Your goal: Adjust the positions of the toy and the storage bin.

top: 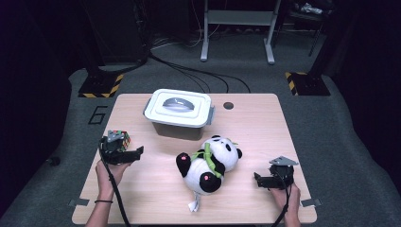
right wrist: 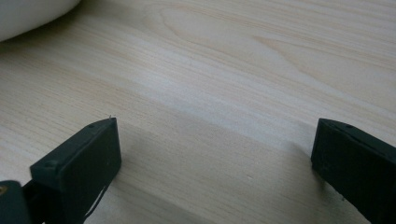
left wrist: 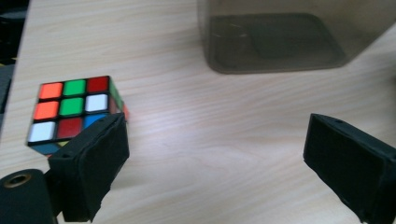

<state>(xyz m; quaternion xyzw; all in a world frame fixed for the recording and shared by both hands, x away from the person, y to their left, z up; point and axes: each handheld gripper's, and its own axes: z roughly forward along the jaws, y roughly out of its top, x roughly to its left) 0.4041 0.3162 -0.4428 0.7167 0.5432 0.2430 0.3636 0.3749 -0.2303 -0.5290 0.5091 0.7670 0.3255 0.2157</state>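
1. The multicoloured plastic puzzle cube (left wrist: 74, 112) sits on the light wooden tabletop (top: 156, 198) near its left edge, free of any grip.
2. The left gripper (top: 124, 155) hovers just beside the cube on the person's side; its jaws are spread wide with bare wood between them, and in the left gripper view the cube lies outside the left jaw, partly hidden behind it.
3. Farther back stands the smoky translucent plastic box (left wrist: 275, 42) with a white lid and grey handle (top: 178, 107), closed and well apart from the cube.
4. The black-and-white plush panda with a green strap (top: 209, 163) lies on its back mid-table, between the two grippers.
5. The right gripper (top: 265, 180) rests low near the tabletop's right front, jaws spread with nothing between them, pointing toward the panda, whose white edge shows in the corner of the right gripper view.
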